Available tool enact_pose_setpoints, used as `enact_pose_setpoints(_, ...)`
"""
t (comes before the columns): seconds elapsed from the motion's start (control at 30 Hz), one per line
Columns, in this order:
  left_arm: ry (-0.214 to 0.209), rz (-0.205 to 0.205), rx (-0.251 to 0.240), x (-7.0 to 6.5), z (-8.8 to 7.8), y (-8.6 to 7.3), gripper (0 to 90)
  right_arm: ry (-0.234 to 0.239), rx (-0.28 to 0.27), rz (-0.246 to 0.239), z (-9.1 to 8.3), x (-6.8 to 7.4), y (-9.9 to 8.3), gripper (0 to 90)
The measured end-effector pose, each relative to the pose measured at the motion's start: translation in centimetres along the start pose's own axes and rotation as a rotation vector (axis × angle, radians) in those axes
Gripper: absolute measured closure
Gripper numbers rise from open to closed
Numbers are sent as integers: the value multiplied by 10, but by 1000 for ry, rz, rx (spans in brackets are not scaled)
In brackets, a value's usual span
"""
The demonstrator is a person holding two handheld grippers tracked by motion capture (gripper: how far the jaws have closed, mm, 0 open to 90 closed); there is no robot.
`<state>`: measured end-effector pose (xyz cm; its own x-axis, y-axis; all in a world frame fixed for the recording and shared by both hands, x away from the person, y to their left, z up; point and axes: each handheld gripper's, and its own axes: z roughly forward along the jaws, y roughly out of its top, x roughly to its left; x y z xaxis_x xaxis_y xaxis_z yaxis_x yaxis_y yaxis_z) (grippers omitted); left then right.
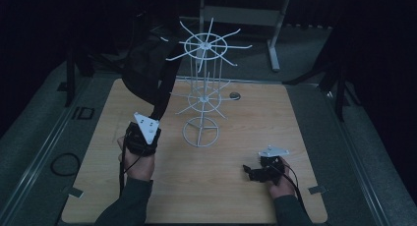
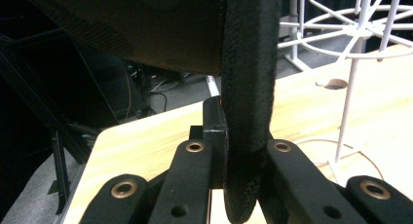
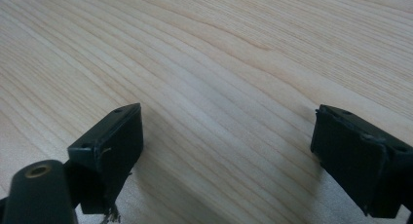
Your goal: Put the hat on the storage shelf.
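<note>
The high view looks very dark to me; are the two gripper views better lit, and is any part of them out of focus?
High view: dim and bluish, the pale wooden table muted, surroundings almost black. Left gripper view: brighter, the black padded strap close and soft, the white wire rack sharper. Right gripper view: bright and even, the wood grain clear, soft shadows under the open jaws.

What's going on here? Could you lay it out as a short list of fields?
Table: wooden top
Rack: white wire stand, upright, mid-table
Left gripper: shut on black bag strap
Bag: black, lifted beside the rack's upper spokes
Right gripper: open, nothing between its jaws, low over bare wood
</note>
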<state>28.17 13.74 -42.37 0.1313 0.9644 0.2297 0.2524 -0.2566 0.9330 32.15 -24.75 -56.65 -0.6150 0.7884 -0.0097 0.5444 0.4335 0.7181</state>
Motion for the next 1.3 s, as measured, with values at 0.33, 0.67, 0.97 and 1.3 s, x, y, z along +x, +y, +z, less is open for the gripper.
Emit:
enact_pose_setpoints(0.33,-22,32,16,-6,3,-3,792,-2,0,-2,0,0,0,117)
enact_pose_setpoints(0.67,-69,16,-4,-6,0,-1,557,-1,0,0,0,0,0,118)
enact_pose_setpoints(0.97,-106,-41,-9,-2,-1,0,441,-1,-1,1,0,0,0,117)
enact_pose_setpoints(1.3,-163,-92,-3,1,-5,-2,321,-2,-1,0,0,0,0,117)
